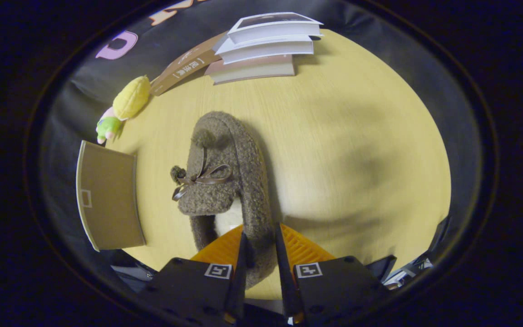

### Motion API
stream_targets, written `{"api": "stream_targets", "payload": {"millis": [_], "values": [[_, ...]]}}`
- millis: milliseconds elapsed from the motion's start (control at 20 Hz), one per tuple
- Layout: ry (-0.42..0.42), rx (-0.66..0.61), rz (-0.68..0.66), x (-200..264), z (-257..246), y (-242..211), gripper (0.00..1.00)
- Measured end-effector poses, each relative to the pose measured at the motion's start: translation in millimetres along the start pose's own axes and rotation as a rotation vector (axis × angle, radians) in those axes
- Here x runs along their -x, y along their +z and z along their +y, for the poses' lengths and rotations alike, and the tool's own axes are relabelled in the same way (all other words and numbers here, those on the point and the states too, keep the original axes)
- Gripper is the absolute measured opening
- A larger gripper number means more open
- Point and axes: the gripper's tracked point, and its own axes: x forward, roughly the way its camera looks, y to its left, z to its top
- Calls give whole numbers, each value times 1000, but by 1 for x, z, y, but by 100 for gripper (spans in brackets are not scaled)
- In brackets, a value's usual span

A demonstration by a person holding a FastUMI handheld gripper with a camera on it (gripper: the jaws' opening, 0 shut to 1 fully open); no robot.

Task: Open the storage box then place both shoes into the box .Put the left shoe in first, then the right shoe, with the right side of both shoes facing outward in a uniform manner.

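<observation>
A fuzzy brown slipper with a leather bow hangs toe-away over the wooden table. My gripper is shut on the slipper's heel rim, one orange finger inside the opening and the other finger outside it. To the left of the slipper stands a brown cardboard panel of the storage box, its lid or wall seen edge-on; I cannot tell which.
A stack of three books lies at the table's far side, with a brown cardboard strip leaning beside it. A yellow and green plush toy sits at the far left edge.
</observation>
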Motion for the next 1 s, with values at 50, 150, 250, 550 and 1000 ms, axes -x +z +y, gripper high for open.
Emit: {"api": "stream_targets", "payload": {"millis": [50, 150, 250, 550, 1000], "values": [[1, 1, 1, -1, 1, 1, 30], [-9, -2, 6, -1, -3, 1, 16], [-6, -38, 19, 0, -8, -1, 4], [146, -194, 18, 3, 10, -9, 4], [307, -273, -7, 50, 43, -14, 3]]}}
